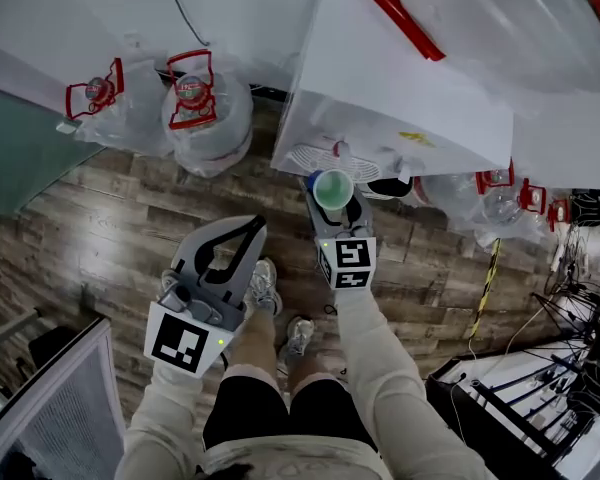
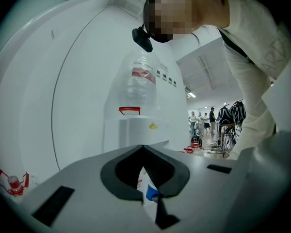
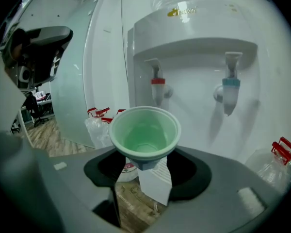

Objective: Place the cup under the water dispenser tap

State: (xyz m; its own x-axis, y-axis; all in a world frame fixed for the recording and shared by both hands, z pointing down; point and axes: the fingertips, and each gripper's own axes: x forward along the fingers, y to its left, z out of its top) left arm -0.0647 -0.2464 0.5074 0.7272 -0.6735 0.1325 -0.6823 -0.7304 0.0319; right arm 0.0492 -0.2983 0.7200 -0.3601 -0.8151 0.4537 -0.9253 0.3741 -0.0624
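A pale green cup (image 3: 144,132) stands upright with my right gripper (image 3: 146,165) shut on its base. The cup hangs in front of the white water dispenser (image 3: 194,42), below and slightly left of the red tap (image 3: 158,84); the blue tap (image 3: 230,89) is further right. From the head view the cup (image 1: 333,188) sits just before the round drip grille (image 1: 315,158), with the right gripper (image 1: 332,206) under it. My left gripper (image 1: 254,225) hangs lower left, away from the dispenser (image 1: 400,78), shut and empty. Its tips (image 2: 143,149) meet in the left gripper view.
Large water bottles (image 1: 205,108) with red handles stand on the wooden floor left of the dispenser, and more bottles (image 1: 490,203) lie to its right. Cables and black gear (image 1: 580,308) crowd the right side. A metal rack (image 1: 50,408) sits at lower left. The person's shoes (image 1: 265,288) are below.
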